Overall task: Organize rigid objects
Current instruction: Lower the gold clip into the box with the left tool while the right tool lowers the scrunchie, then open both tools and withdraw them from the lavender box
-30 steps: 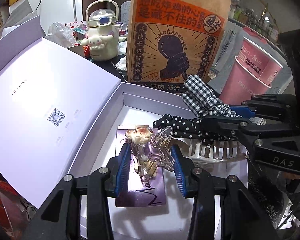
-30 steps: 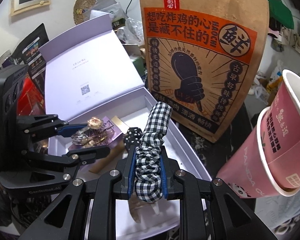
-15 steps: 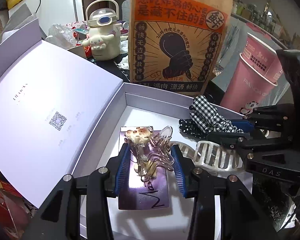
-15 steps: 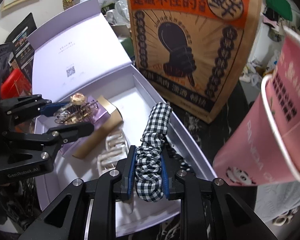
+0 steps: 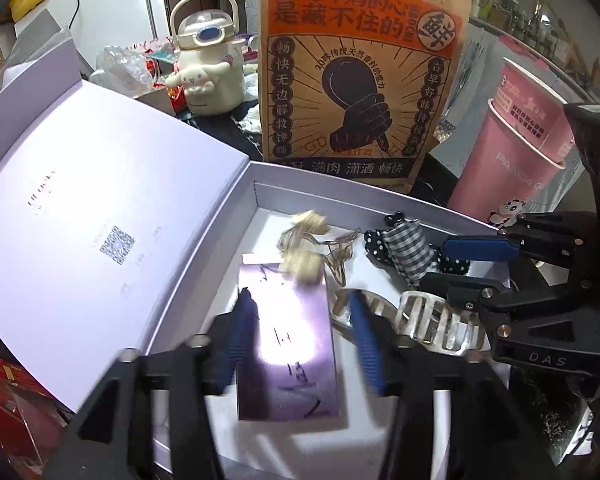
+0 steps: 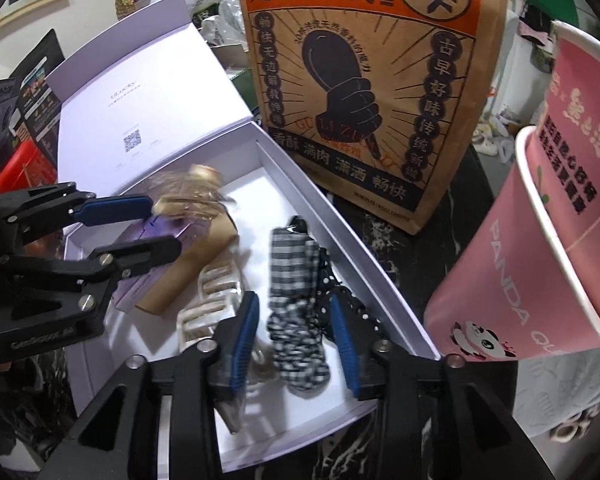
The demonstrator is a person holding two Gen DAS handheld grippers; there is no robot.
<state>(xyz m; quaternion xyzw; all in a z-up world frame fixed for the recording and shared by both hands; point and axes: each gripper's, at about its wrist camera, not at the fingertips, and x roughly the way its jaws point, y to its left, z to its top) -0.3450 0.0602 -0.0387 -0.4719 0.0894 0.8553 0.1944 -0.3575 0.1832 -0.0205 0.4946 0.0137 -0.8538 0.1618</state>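
An open white box (image 5: 340, 196) (image 6: 364, 240) holds several hair items. My left gripper (image 5: 300, 340) (image 6: 156, 228) is open over a purple card (image 5: 288, 344). A clear claw clip with a cream charm (image 5: 304, 256) (image 6: 192, 196) shows blurred just beyond its fingertips, free of the jaws. My right gripper (image 6: 296, 332) (image 5: 456, 264) is open. The checked scrunchie (image 6: 296, 304) (image 5: 408, 248) lies loose between its fingers, on a black dotted scrunchie (image 6: 340, 300). A pale comb clip (image 5: 432, 320) (image 6: 208, 300) lies mid-box.
A tall brown paper bag (image 5: 360, 72) (image 6: 364, 80) stands right behind the box. Stacked pink paper cups (image 5: 516, 152) (image 6: 540, 240) stand at the right. The box lid (image 5: 80, 208) lies open at the left. A cream bottle (image 5: 208, 68) stands behind.
Both grippers have opened. The left let go of the claw clip, which dropped into the box. The right let go of the checked scrunchie, which now lies in the box.
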